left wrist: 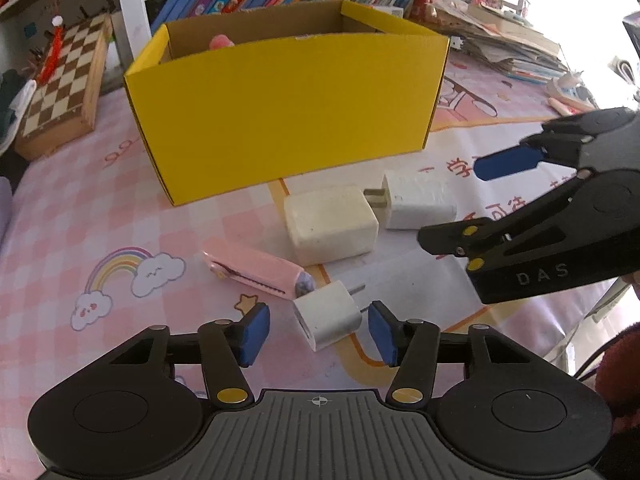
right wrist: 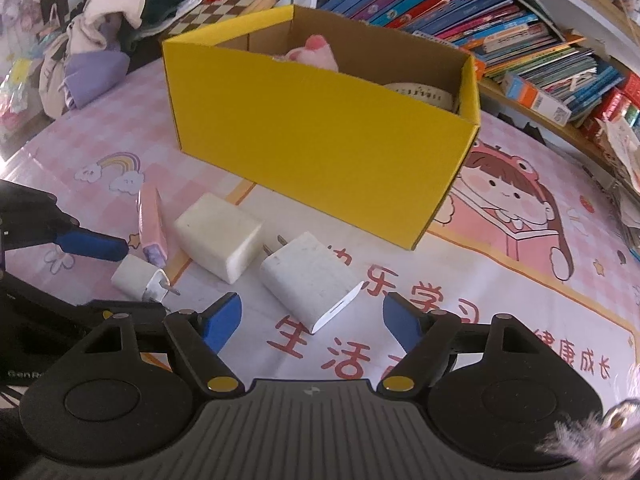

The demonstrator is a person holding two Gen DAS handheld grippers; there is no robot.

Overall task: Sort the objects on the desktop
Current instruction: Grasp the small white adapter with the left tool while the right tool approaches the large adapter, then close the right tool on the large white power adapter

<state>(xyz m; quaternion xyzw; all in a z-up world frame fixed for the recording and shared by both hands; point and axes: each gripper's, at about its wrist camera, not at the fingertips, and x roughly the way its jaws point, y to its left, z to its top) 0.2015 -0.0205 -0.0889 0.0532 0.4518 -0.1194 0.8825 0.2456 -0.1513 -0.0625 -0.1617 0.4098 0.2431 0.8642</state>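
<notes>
A yellow cardboard box (left wrist: 288,108) (right wrist: 316,128) stands on the pink mat and holds a pink plush toy (right wrist: 316,52) and a round pale item. In front of it lie a big cream charger (left wrist: 330,226) (right wrist: 218,236), a flat white charger (left wrist: 420,200) (right wrist: 308,280), a small white plug (left wrist: 326,316) (right wrist: 138,280) and a pink utility knife (left wrist: 252,270) (right wrist: 151,222). My left gripper (left wrist: 318,334) is open with the small plug between its blue pads. My right gripper (right wrist: 312,322) is open just short of the flat white charger, and it shows in the left wrist view (left wrist: 452,204).
A chessboard (left wrist: 64,84) lies left of the box. Rows of books (right wrist: 500,28) stand behind it, with paper stacks (left wrist: 500,36) at the right. A heap of clothes (right wrist: 108,20) sits at the far left. The pink cartoon mat (right wrist: 520,240) covers the desk.
</notes>
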